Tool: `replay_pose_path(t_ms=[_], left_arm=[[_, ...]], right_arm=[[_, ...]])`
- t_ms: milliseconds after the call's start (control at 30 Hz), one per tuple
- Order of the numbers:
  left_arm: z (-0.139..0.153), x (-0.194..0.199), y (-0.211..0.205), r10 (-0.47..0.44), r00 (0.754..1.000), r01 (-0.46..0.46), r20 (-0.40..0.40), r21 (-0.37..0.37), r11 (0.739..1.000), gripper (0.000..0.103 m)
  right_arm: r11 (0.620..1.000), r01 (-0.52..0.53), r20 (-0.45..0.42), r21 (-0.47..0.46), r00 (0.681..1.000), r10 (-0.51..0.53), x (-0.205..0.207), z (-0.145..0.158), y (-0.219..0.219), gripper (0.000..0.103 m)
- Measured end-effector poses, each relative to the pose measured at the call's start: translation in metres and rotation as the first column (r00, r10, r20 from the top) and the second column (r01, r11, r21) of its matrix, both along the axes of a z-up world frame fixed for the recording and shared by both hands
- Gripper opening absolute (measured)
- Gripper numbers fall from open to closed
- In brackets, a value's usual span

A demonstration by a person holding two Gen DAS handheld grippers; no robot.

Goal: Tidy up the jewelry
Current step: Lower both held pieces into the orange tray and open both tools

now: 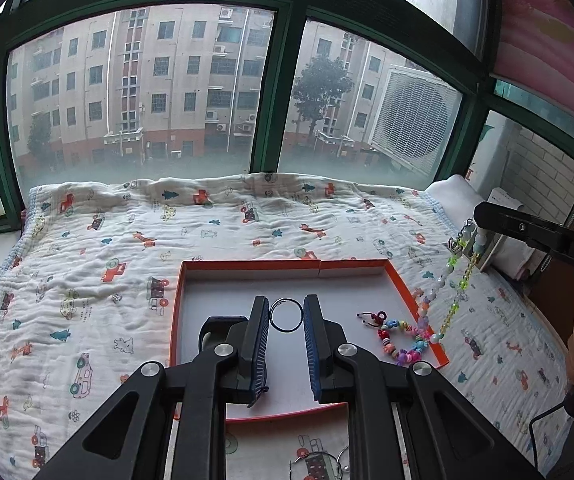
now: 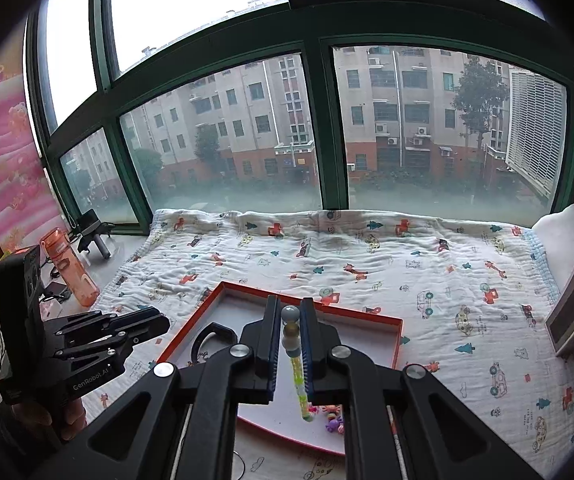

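Nearest the lens in the left wrist view, the left gripper (image 1: pixel 285 316) fills the lower middle of the frame, its blue-padded jaws drawn close on either side of a dark ring (image 1: pixel 286 315). Whether the pads actually pinch that ring or merely bracket it I cannot tell from this angle. Beneath it sits an orange-rimmed tray (image 1: pixel 247 265) with a pale floor, lying on a quilt printed with little cars (image 1: pixel 127 240). Right of the ring, on the tray floor, lies a colourful beaded bracelet (image 1: pixel 403 344). Further right, at the frame's right edge, the right gripper (image 1: pixel 481 216) holds up a beaded necklace (image 1: pixel 457 280), which dangles so that its lowest beads reach the tray's right rim.

From the right wrist view, the left gripper (image 2: pixel 163 324) shows at lower left, over the tray's (image 2: pixel 367 314) left edge. In the lower middle the right gripper (image 2: pixel 290 316) is clenched on the necklace (image 2: pixel 293 344), a pale bead at the fingertips and green beads trailing down. Small colourful beads (image 2: pixel 333 414) lie on the tray floor just below.
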State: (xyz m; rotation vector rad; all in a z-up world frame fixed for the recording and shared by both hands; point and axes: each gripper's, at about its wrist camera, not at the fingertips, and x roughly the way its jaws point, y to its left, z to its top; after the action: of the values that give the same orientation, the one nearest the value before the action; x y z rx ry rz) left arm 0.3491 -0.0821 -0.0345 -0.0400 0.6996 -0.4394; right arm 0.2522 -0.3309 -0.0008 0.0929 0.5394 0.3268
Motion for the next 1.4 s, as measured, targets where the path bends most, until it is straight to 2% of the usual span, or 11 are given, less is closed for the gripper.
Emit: replay_pose_path(t_ms=[333, 667, 933, 1100, 1200, 1267, 1333, 1400], left_arm=[[-0.056, 0.036, -0.014, -0.002, 0.995, 0.005, -0.095, 0.025, 1.000, 0.019], [-0.092, 0.046, -0.026, -0.037, 0.987, 0.043, -0.153, 0.040, 0.998, 0.019], [-0.110, 0.047, -0.045, -0.067, 0.980, 0.083, -0.188, 0.074, 0.994, 0.020], [-0.114, 0.049, -0.045, -0.068, 0.974, 0.083, -0.214, 0.064, 0.995, 0.020], [-0.112, 0.048, -0.044, -0.073, 0.972, 0.088, -0.222, 0.059, 0.994, 0.021], [-0.107, 0.045, -0.042, -0.068, 0.974, 0.084, -0.217, 0.067, 0.994, 0.025], [-0.099, 0.039, -0.037, -0.063, 0.977, 0.079, -0.205, 0.068, 0.995, 0.035], [-0.090, 0.031, -0.031, -0.063, 0.979, 0.077, -0.193, 0.066, 0.995, 0.035]], right_arm=[[0.999, 0.050, -0.112, 0.011, 0.993, -0.049, 0.042, -0.048, -0.014, 0.012], [0.994, 0.090, -0.241, -0.067, 0.965, -0.104, 0.060, -0.099, -0.017, 0.012], [0.992, 0.081, -0.283, -0.092, 0.953, -0.104, 0.063, -0.113, -0.017, 0.012], [0.992, 0.083, -0.304, -0.092, 0.947, -0.107, 0.065, -0.116, -0.019, 0.013], [0.992, 0.080, -0.318, -0.095, 0.942, -0.107, 0.065, -0.115, -0.020, 0.016], [0.991, 0.081, -0.314, -0.103, 0.943, -0.109, 0.062, -0.111, -0.019, 0.021], [0.991, 0.081, -0.307, -0.105, 0.945, -0.109, 0.056, -0.105, -0.018, 0.032], [0.992, 0.077, -0.294, -0.100, 0.950, -0.104, 0.048, -0.097, -0.016, 0.037]])
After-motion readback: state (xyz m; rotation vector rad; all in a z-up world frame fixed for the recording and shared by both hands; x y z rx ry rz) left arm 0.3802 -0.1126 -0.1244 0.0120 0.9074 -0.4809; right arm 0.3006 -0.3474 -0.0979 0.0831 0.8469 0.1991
